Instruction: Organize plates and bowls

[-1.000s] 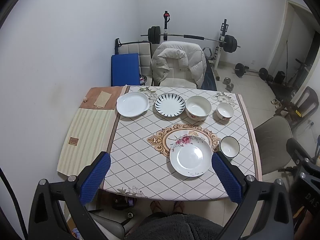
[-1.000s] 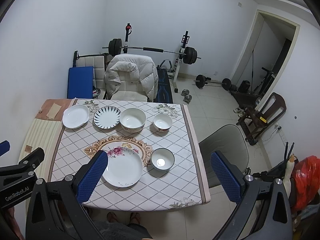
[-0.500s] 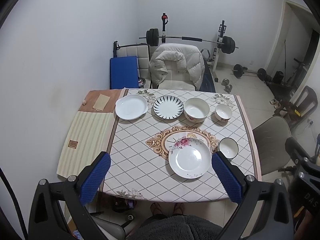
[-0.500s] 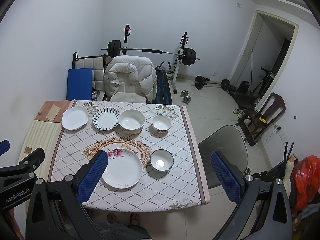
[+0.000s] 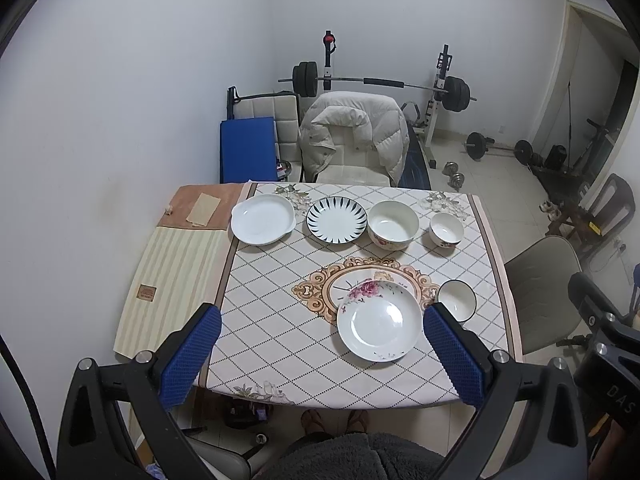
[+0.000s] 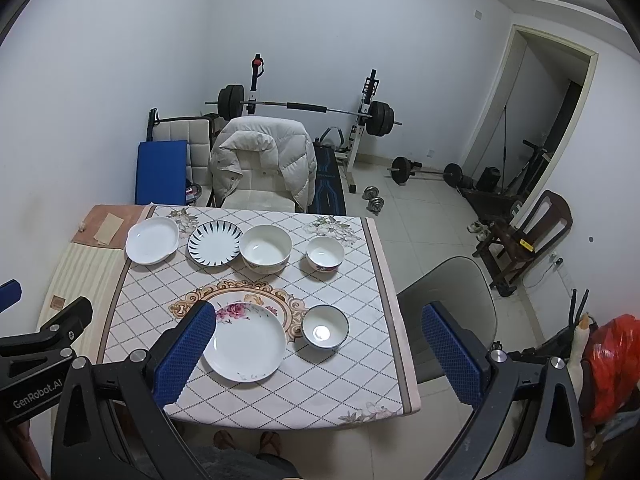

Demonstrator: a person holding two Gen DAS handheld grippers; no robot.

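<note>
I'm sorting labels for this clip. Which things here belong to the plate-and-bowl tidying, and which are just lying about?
Job:
white floral plate
dark-rimmed small bowl
white eared dish
blue-striped plate
large floral bowl
small floral bowl

Lying about:
white puffer jacket
barbell on rack
blue folded mat
grey chair

Floral plate (image 5: 379,323): glazed ceramic, glossy, light glare at centre. Dark-rimmed bowl (image 6: 325,327) at its 3 o'clock: glossy glaze, bright reflection inside. Striped plate (image 5: 337,220), large bowl (image 5: 393,225): smooth, shiny ceramic. Tablecloth (image 5: 276,292): matt printed cloth, diamond grid. Left gripper (image 5: 320,356) and right gripper (image 6: 316,354): pads blue, dimpled, rubbery; arms black matt plastic, metal screws. Puffer jacket (image 5: 352,128): quilted cloth, soft sheen.
</note>
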